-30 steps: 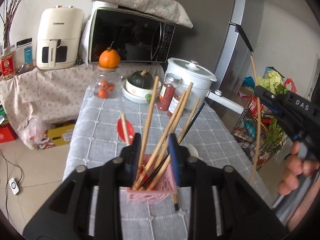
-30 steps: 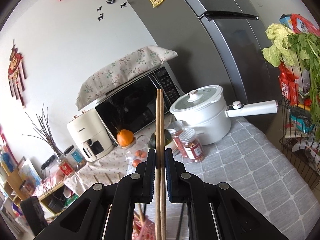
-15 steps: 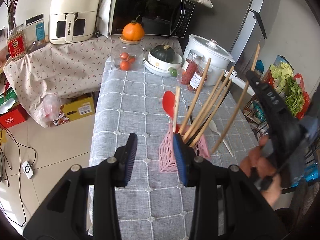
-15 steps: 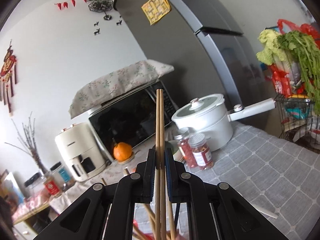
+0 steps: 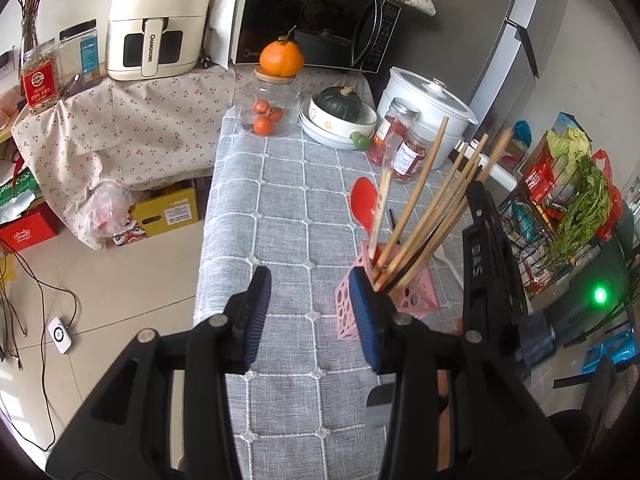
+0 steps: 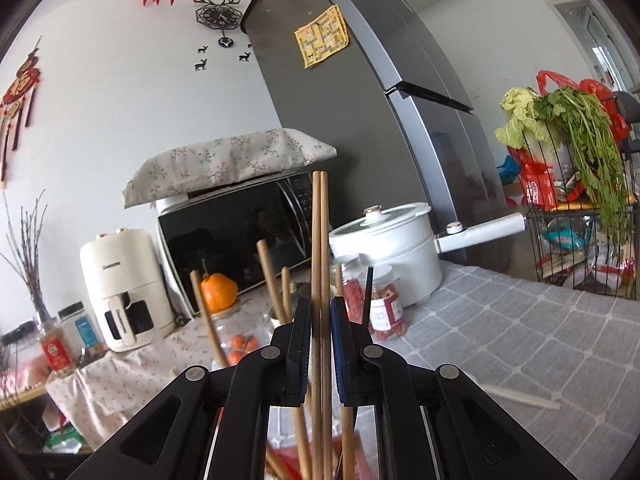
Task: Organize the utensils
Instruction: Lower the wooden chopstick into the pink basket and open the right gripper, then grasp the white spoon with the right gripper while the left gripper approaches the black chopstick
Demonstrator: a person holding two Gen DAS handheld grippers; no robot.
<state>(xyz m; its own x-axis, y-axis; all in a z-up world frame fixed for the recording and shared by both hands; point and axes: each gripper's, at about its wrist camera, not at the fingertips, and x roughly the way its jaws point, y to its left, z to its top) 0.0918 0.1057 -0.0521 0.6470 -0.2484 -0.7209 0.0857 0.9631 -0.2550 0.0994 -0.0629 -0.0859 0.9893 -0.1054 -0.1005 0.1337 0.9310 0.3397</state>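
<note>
Chopsticks [image 6: 320, 264], a pair of thin, pale wooden sticks, stand upright, pinched side by side in our right gripper [image 6: 320, 344]. We judge them light and stiff, smooth enough to slide or twist apart if squeezed at one spot, so a hold near the middle of their length, as here, seems the safest. Their lower ends reach down among other sticks, though we cannot tell whether they touch bottom.

Below, a pink holder [image 5: 384, 300] with round cut-out holes sits on the grey checked tablecloth [image 5: 288, 216]. It looks light and easy to tip. Several more wooden chopsticks and one dark pair lean out of it like a fan, beside a red spoon [image 5: 364, 204].

Our left gripper [image 5: 308, 312] is spread wide and grasps nothing, its right finger just beside the holder. Further back on the table stand spice jars [image 5: 400, 140], a white pot [image 5: 428, 100] and a microwave [image 5: 316, 28].
</note>
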